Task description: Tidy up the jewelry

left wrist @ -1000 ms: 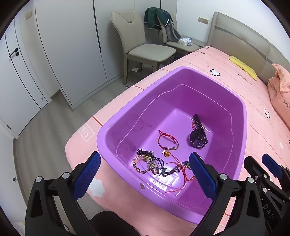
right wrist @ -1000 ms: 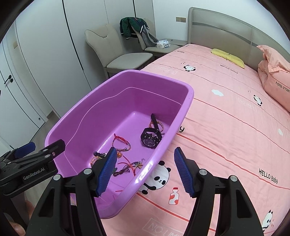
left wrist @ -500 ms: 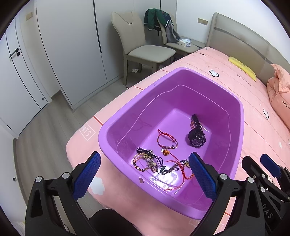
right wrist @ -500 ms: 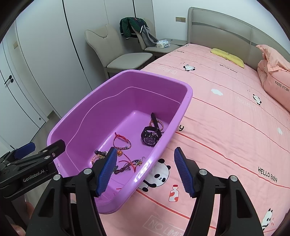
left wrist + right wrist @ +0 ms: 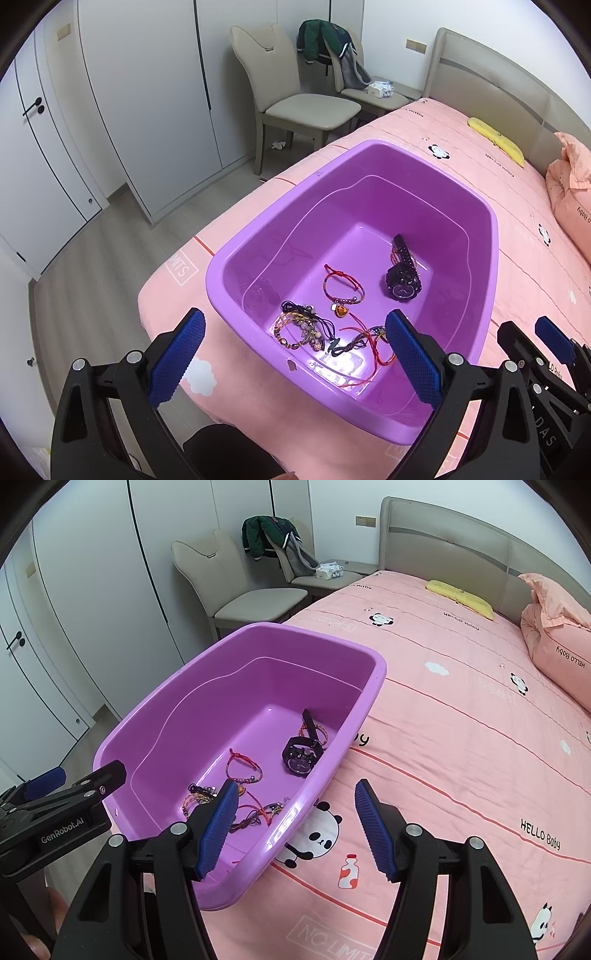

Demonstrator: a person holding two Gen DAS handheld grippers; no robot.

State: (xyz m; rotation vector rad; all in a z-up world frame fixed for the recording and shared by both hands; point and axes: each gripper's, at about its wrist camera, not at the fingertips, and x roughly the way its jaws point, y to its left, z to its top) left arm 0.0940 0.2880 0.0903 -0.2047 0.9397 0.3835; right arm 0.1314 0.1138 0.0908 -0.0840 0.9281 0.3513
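A purple plastic tub (image 5: pixel 236 254) (image 5: pixel 369 701) sits on the pink bedspread near the bed's corner. On its floor lie a black watch (image 5: pixel 402 284) (image 5: pixel 301 755), a red cord bracelet (image 5: pixel 343 284) (image 5: pixel 243 768), a tangle of beaded bracelets (image 5: pixel 299 328) and red string with dark cords (image 5: pixel 364 343) (image 5: pixel 258 812). My left gripper (image 5: pixel 294 317) hovers over the tub's near end, open wide and empty. My right gripper (image 5: pixel 296 784) is open over the tub's near right rim, with nothing between its blue pads. Its left finger hides part of the beaded tangle.
The pink panda bedspread (image 5: pixel 461 738) stretches to the right, with a pink pillow (image 5: pixel 557 657) and a yellow item (image 5: pixel 460 598) by the headboard. Two beige chairs (image 5: pixel 295 99), one draped with a jacket, and white wardrobe doors (image 5: pixel 147 92) stand past the bed edge, above grey floor.
The tub looks very slightly farther from both grippers than a second ago. Both jaws stand as wide as before, and the jewellery has not shifted.
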